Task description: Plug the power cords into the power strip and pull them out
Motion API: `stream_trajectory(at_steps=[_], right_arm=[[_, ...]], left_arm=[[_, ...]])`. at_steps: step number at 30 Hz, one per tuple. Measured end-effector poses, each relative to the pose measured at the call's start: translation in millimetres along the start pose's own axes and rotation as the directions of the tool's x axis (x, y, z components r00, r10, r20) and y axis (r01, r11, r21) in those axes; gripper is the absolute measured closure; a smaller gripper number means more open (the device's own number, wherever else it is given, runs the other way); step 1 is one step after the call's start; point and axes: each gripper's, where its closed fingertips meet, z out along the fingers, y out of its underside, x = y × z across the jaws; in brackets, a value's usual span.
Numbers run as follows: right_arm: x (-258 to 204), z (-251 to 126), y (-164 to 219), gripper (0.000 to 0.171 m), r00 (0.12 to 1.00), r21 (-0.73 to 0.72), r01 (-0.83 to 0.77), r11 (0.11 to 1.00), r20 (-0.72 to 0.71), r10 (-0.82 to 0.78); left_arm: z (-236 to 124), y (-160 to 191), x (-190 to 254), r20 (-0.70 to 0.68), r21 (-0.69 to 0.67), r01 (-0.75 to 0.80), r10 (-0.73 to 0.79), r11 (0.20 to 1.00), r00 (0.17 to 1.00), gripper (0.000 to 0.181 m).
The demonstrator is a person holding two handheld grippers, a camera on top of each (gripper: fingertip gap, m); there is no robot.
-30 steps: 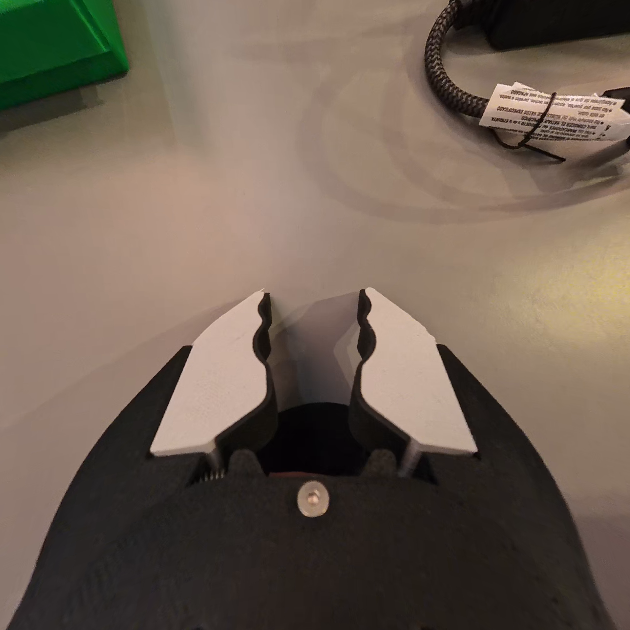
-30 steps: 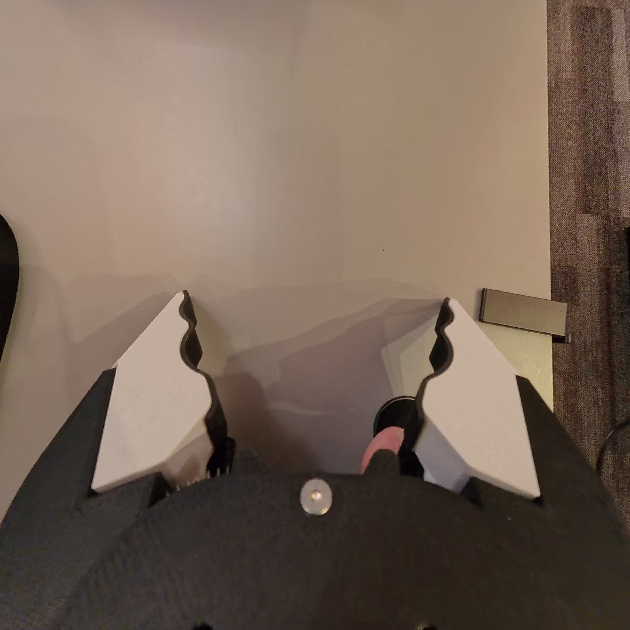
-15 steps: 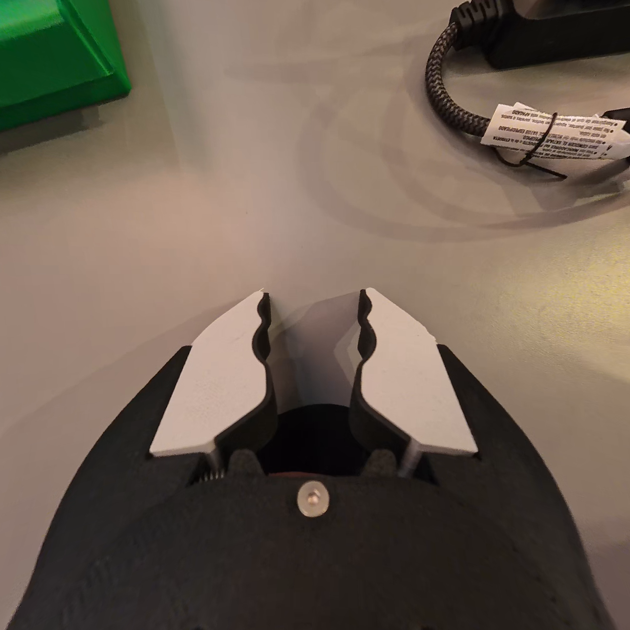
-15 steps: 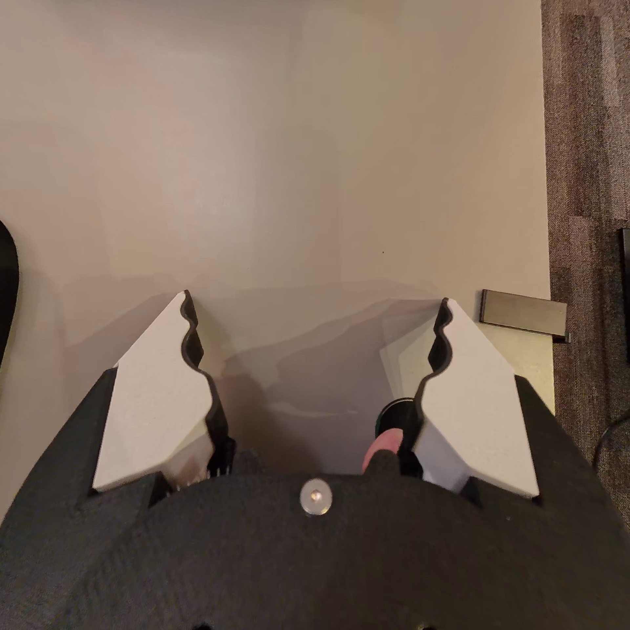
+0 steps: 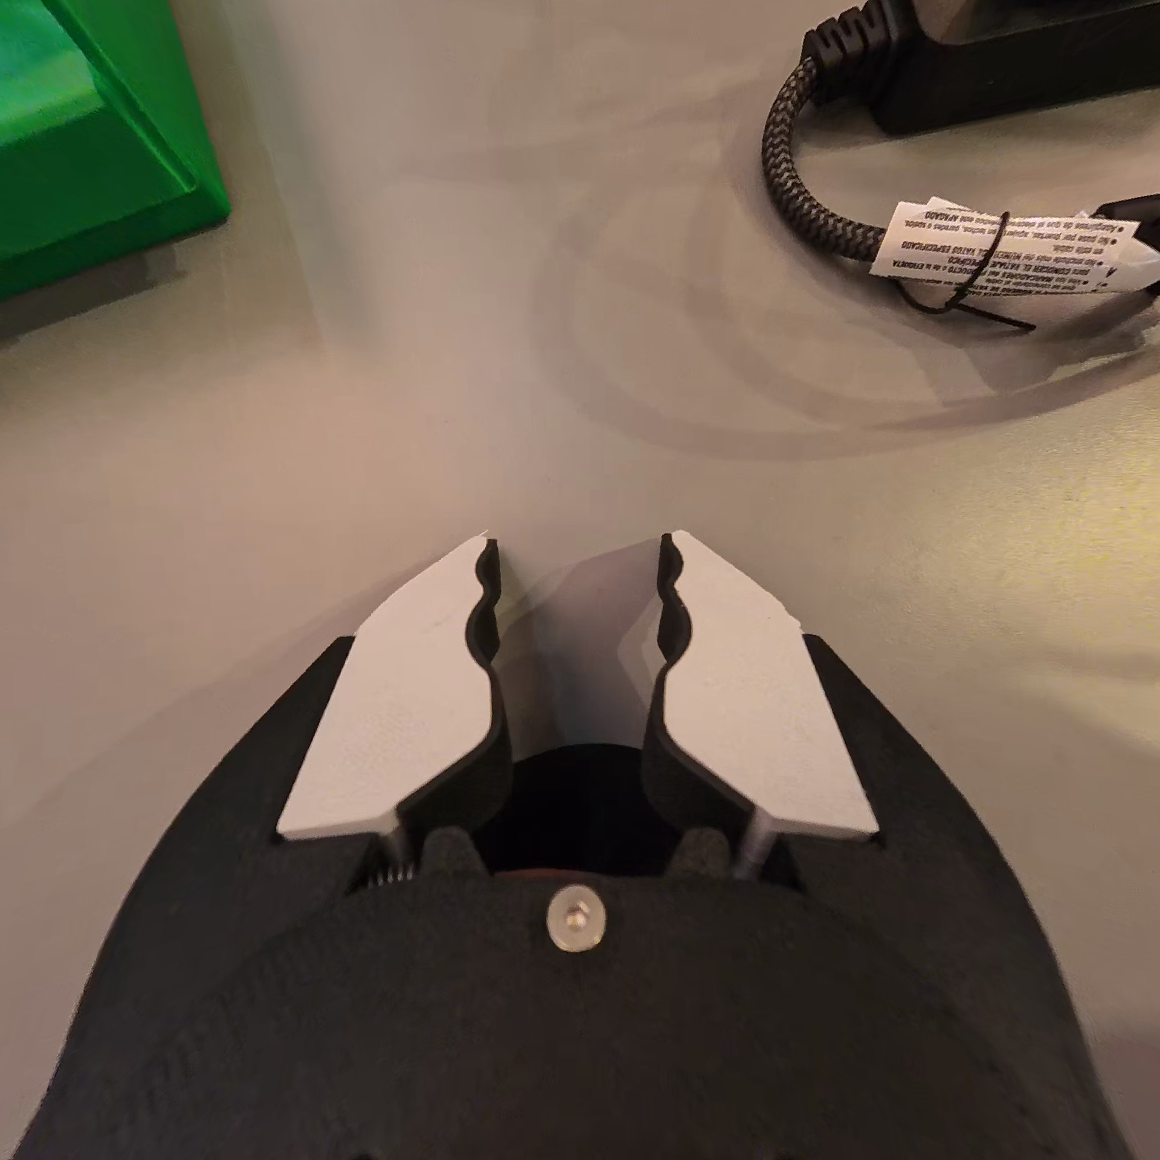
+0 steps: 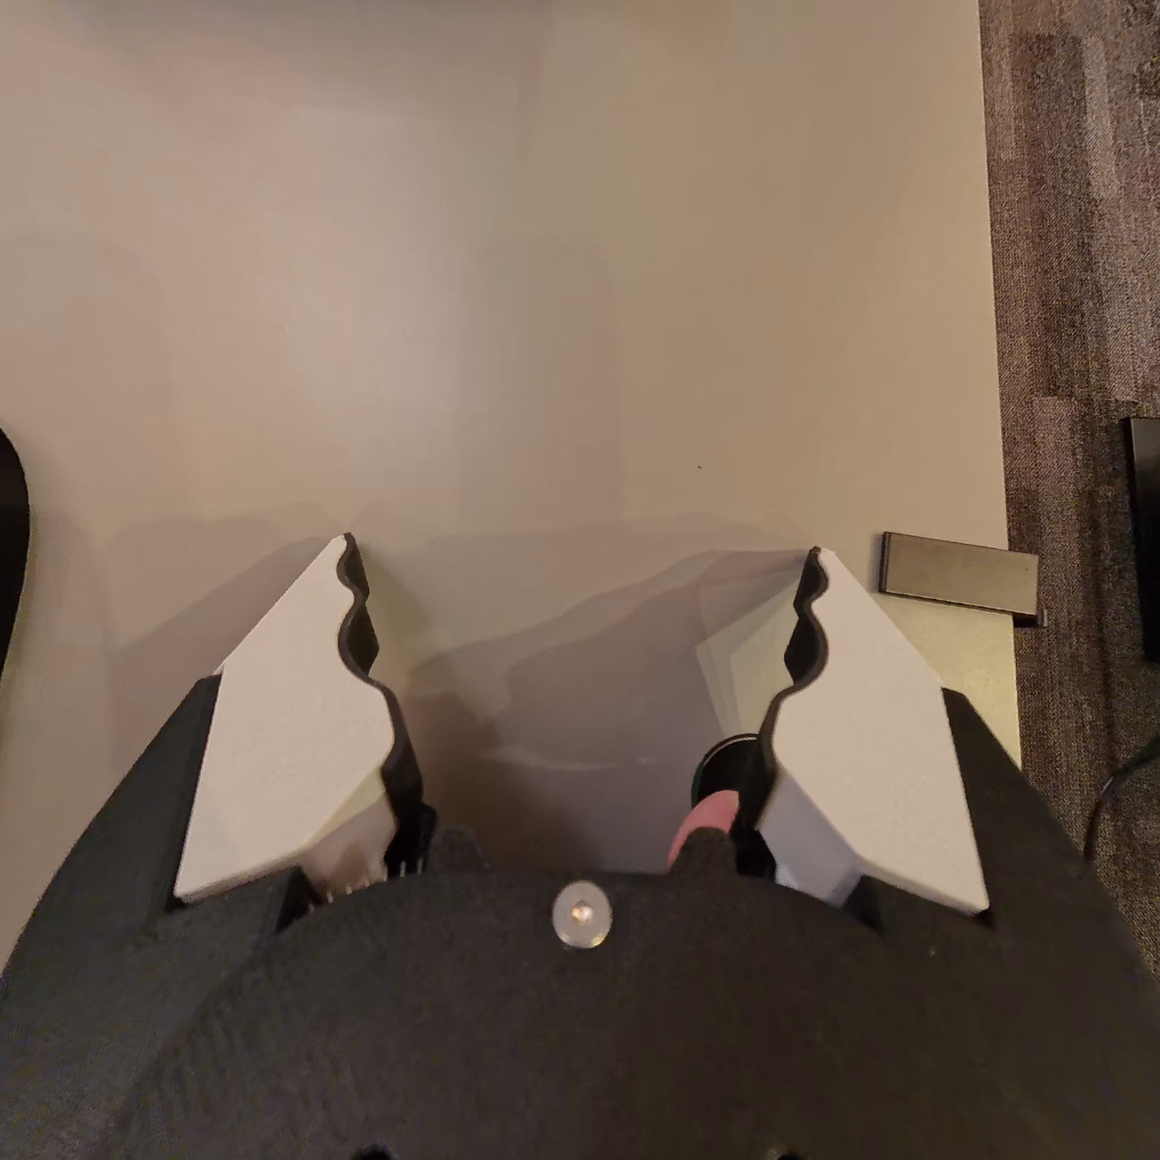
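In the left wrist view, a black power strip [image 5: 1029, 69] lies at the top right of the pale table [image 5: 439, 314]. Its braided grey cord [image 5: 791, 169] curves down from it and carries a white tag [image 5: 998, 257]. My left gripper [image 5: 577, 552] hovers over bare table well short of the cord; its jaws stand apart with nothing between them. In the right wrist view, my right gripper [image 6: 580, 549] is wide open and empty over bare table [image 6: 502, 282]. No cord or strip shows in that view.
A green box [image 5: 94, 144] stands at the top left of the left wrist view. In the right wrist view the table's right edge [image 6: 995, 314] borders grey carpet [image 6: 1079, 251], with a dark metal bracket [image 6: 960, 574] at the edge. A dark rounded object [image 6: 9, 521] shows at the left border. Across from one pair of fingers to the other is roughly 70 cm.
The left gripper has crept forward a little, so the strip, cord and green box sit slightly lower in its view. The right gripper has barely shifted. Both stay open.
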Motion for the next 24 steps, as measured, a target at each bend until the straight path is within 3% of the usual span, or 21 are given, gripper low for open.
stream_trajectory(at_steps=[24], right_arm=[[-2,-24,-19,0.034,0.999,-0.023,0.005,1.000,0.033,-0.004]], left_arm=[[-29,-31,2,-0.016,0.086,-0.050,0.051,0.995,0.999,0.132]])
